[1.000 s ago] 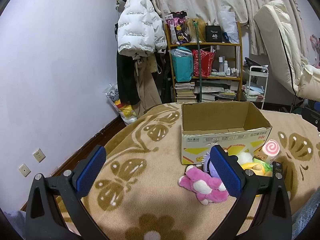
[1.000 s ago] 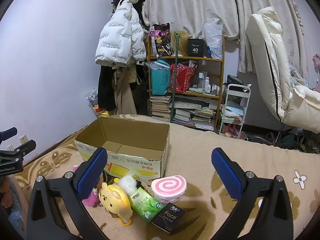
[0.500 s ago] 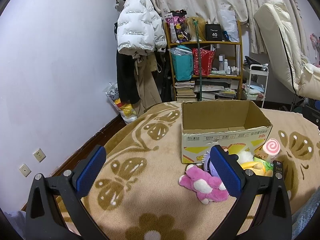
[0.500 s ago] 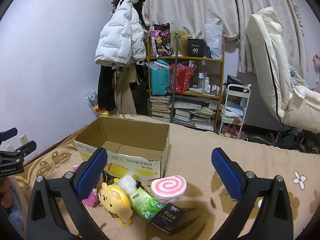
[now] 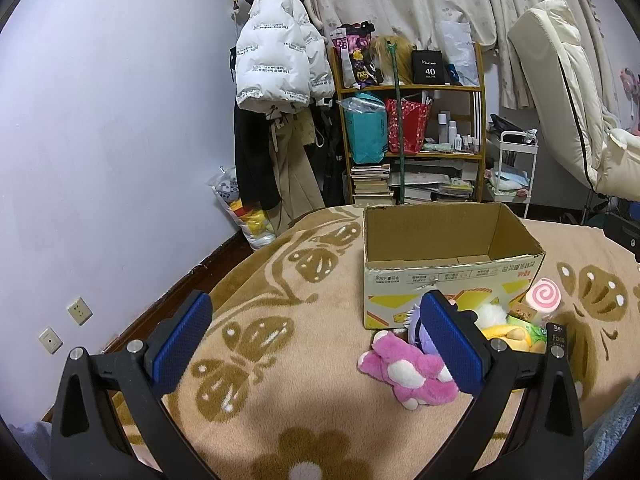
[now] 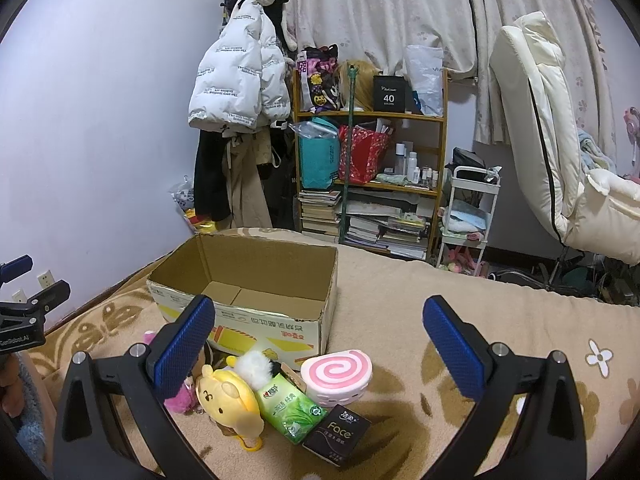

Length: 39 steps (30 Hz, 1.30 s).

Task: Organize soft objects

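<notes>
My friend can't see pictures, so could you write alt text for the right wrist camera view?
An open right gripper with blue pads hovers over a beige blanket, above soft items piled before an empty cardboard box: a yellow plush, green tissue pack, pink swirl cushion and black Face pack. A cluttered bookshelf stands behind.

Both views are evenly lit by soft indoor light from above, with a cool violet cast on the wall (image 5: 100, 140) at left. Shadows are faint: a dull patch lies on the blanket (image 5: 280, 400) at lower centre of the left wrist view. Focus is sharp across the centre. The fisheye bends straight lines toward the edges, and black vignette fills all four corners. No glare shows.
</notes>
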Each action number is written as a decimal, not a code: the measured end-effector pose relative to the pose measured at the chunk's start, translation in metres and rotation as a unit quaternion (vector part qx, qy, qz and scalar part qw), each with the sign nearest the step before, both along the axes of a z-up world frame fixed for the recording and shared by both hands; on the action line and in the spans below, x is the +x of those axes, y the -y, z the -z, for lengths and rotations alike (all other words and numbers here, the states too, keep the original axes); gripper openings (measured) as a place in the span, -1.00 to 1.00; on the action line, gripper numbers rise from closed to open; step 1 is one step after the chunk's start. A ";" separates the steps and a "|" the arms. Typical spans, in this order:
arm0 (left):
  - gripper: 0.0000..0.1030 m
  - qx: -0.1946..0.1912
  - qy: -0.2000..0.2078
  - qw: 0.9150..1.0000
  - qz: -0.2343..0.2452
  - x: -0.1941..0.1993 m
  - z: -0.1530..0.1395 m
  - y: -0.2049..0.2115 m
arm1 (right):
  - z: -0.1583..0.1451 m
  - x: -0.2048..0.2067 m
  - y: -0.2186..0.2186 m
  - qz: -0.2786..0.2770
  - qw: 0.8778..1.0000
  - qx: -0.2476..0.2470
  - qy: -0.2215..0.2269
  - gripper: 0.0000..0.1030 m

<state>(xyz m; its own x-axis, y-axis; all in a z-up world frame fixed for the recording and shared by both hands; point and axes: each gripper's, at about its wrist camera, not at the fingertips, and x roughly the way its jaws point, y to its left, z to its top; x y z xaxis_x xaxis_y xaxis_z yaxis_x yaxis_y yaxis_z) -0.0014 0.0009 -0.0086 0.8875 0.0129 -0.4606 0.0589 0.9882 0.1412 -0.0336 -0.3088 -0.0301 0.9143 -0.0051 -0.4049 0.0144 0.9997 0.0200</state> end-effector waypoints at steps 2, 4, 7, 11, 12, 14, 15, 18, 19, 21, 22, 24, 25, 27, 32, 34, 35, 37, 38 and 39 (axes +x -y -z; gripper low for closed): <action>0.99 0.000 0.000 1.000 0.000 0.000 0.001 0.000 | 0.000 0.000 0.000 0.000 1.000 0.000 -0.001 1.00; 0.99 0.000 0.000 1.000 0.000 0.000 0.000 0.000 | -0.001 0.000 0.000 -0.001 1.000 -0.001 -0.001 1.00; 0.99 0.000 0.000 1.000 0.000 0.000 0.000 0.000 | -0.001 0.000 0.000 0.000 1.000 -0.001 -0.001 1.00; 0.99 0.000 -0.002 1.000 0.000 0.000 0.001 0.000 | -0.001 0.000 -0.001 0.000 1.000 -0.001 0.000 1.00; 0.99 0.001 -0.003 1.000 0.000 0.000 0.001 0.000 | 0.000 0.000 0.000 0.001 1.000 -0.001 0.001 1.00; 0.99 0.002 -0.004 1.000 0.001 -0.001 -0.002 0.000 | -0.002 0.002 0.002 0.001 1.000 -0.001 0.001 1.00; 0.99 0.002 -0.004 1.000 0.001 -0.001 -0.003 0.000 | -0.002 0.002 0.002 0.001 1.000 -0.001 0.001 1.00; 0.99 0.002 -0.005 1.000 0.000 -0.001 -0.003 0.000 | -0.002 0.002 0.001 0.001 1.000 -0.002 0.001 1.00; 0.99 0.002 -0.005 1.000 0.000 -0.001 -0.003 0.000 | -0.002 0.002 0.001 0.001 1.000 -0.002 0.001 1.00; 0.99 0.002 -0.004 1.000 0.000 -0.001 -0.003 0.001 | -0.002 0.002 0.001 0.001 1.000 -0.002 0.001 1.00; 0.99 0.002 -0.004 1.000 0.000 -0.001 -0.003 0.001 | -0.002 0.002 0.001 0.001 1.000 -0.002 0.001 1.00; 0.99 0.003 -0.004 1.000 0.000 -0.002 -0.003 0.001 | -0.002 0.002 0.001 0.001 1.000 -0.002 0.001 1.00; 0.99 0.003 -0.004 1.000 0.000 -0.002 -0.003 0.000 | -0.002 0.002 0.001 0.001 1.000 -0.002 0.001 1.00; 0.99 0.002 -0.002 1.000 -0.001 -0.002 -0.003 0.000 | -0.003 0.002 0.001 0.001 1.000 -0.002 0.001 1.00; 0.99 0.003 -0.004 1.000 -0.002 -0.002 -0.004 -0.001 | -0.002 0.000 0.001 0.001 1.000 -0.003 0.003 1.00; 0.99 0.004 -0.003 1.000 -0.002 -0.002 -0.004 -0.001 | 0.001 0.001 -0.001 0.000 1.000 -0.005 0.004 1.00; 0.99 0.004 -0.003 1.000 -0.001 -0.002 -0.004 -0.001 | 0.001 0.002 -0.001 -0.001 1.000 -0.005 0.004 1.00; 0.99 0.003 -0.003 1.000 -0.002 -0.001 -0.004 0.000 | 0.001 0.001 -0.001 0.000 1.000 -0.005 0.004 1.00; 0.99 0.003 -0.003 1.000 -0.002 -0.001 -0.004 -0.001 | 0.001 0.002 -0.001 0.000 1.000 -0.005 0.004 1.00; 0.99 0.002 -0.004 1.000 -0.002 -0.001 -0.004 -0.001 | 0.001 0.001 -0.001 0.000 1.000 -0.005 0.004 1.00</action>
<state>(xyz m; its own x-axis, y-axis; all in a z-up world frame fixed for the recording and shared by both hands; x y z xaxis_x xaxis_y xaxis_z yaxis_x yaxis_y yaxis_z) -0.0026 0.0020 -0.0044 0.8839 0.0193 -0.4672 0.0553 0.9878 0.1454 -0.0321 -0.3082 -0.0313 0.9174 -0.0094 -0.3979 0.0149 0.9998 0.0107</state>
